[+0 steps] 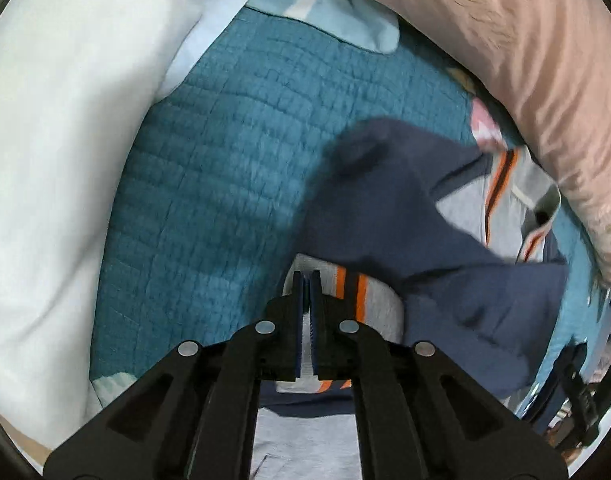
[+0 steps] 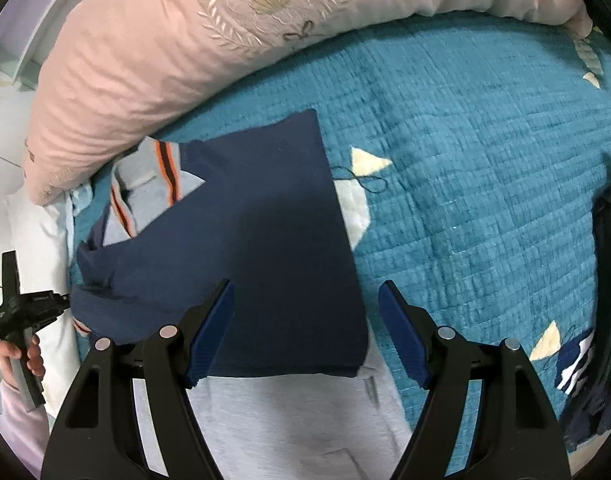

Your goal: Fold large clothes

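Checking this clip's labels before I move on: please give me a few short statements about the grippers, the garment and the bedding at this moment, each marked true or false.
1. The left gripper is shut on the garment. True.
2. The right gripper is clamped on the garment. False: its jaws stand wide open, with nothing between them.
3. The garment lies on a teal quilt. True.
4. The garment is plain red. False: it is navy and grey with orange stripes.
5. A pink pillow lies beyond the garment. True.
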{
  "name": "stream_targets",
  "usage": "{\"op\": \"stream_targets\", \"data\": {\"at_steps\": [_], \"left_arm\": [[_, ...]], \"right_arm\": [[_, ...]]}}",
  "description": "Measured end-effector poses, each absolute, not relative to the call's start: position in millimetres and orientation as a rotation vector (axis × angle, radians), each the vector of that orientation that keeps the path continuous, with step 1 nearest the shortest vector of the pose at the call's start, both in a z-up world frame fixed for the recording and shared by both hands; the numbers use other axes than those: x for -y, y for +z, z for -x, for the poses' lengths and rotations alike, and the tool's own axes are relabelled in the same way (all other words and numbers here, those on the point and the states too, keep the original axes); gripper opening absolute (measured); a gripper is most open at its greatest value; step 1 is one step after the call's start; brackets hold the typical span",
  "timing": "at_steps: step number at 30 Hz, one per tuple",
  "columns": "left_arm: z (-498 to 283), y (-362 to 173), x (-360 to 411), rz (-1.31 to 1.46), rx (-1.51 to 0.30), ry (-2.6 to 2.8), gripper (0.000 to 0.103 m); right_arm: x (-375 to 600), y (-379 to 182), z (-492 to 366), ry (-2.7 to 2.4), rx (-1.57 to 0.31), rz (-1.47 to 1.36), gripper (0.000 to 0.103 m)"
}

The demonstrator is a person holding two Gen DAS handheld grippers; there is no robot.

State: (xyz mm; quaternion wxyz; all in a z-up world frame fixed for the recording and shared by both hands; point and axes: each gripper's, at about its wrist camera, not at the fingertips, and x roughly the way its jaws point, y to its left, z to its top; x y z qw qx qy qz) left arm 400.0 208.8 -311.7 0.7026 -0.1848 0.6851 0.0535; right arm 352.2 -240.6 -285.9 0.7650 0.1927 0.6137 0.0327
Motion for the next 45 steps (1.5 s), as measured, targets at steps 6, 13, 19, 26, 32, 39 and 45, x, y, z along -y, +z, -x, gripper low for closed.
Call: {"op": "stream_targets", "data": {"at_steps": [6,13,19,26,32,39,45], "left_arm": [[-388.1,-263.2,-209.9,0.347,-1.453,0.087,0.032],[-383.0,-234.2,-176.1,0.425,-1.392,-0.049,0.036],[-376.9,-296.5,-118.0,0.403,-1.560,-0.138,0.011],[-371.3,-343.1,-105.9,0.378,-1.565,-0.079,0.007],[-372.6,-335.2,-117.4,0.355,-1.575,-0.123,0.006],[-374.8,-327.1,-145.5,0.314,-1.558,-0.055,0.002],[-376.3,-332.7,-150.4,0.289,-1.558,-0.038,0.003]], "right_arm": [[227.2,-279.8,-355.0,0.161,-1.316,-0.429,0.070],[149.2,-318.7,-347.9,0.400,-1.426,-0.414,0.022],[135.5,-311.9,-350.4,0.314,-1.411,-0.393,0.002],[67.2,-294.6,-361.7,0.534,-1.409,-0.434,0.002],[32.9,-345.3,-361.5,0.502,-1.500,-0.439,0.000],[122.9,-328.8,-364.4,0.260,-1.511,-0.281,0.000],[156.2,-347.8,-367.5,0.212,-1.509,-0.387,0.000]]}}
